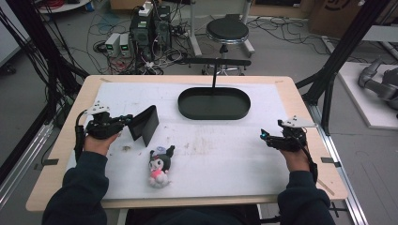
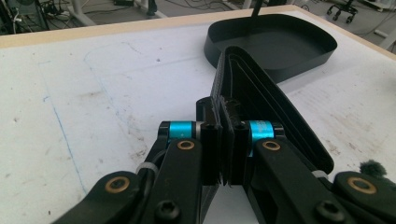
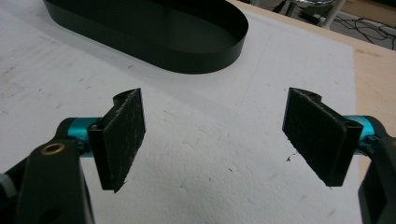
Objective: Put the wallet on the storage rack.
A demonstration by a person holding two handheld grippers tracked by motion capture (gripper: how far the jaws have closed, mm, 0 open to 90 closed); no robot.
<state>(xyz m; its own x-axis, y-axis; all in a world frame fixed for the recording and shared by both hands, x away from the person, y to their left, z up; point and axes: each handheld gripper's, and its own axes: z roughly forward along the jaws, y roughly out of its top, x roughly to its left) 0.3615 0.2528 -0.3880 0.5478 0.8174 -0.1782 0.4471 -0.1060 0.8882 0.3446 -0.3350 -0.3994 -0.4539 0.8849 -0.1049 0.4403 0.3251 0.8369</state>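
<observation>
Wallet [image 1: 144,124]: black, half-open, standing upright, edge clamped in left hand-held gripper [image 1: 126,120].

Bench [image 1: 300,101]: light wood top, rounded corners. White sheet [image 1: 234,159]: covers most of the top, leaving a wooden margin all round; scuffed and stained near its middle. Black oval tray [image 1: 214,103]: shallow, on the sheet toward the far edge, a thin black post rising behind it. Black wallet [image 1: 144,123]: half-open, standing on edge at the left. Plush doll [image 1: 159,166]: black, white and pink, lying near the front, just beside the wallet.
</observation>
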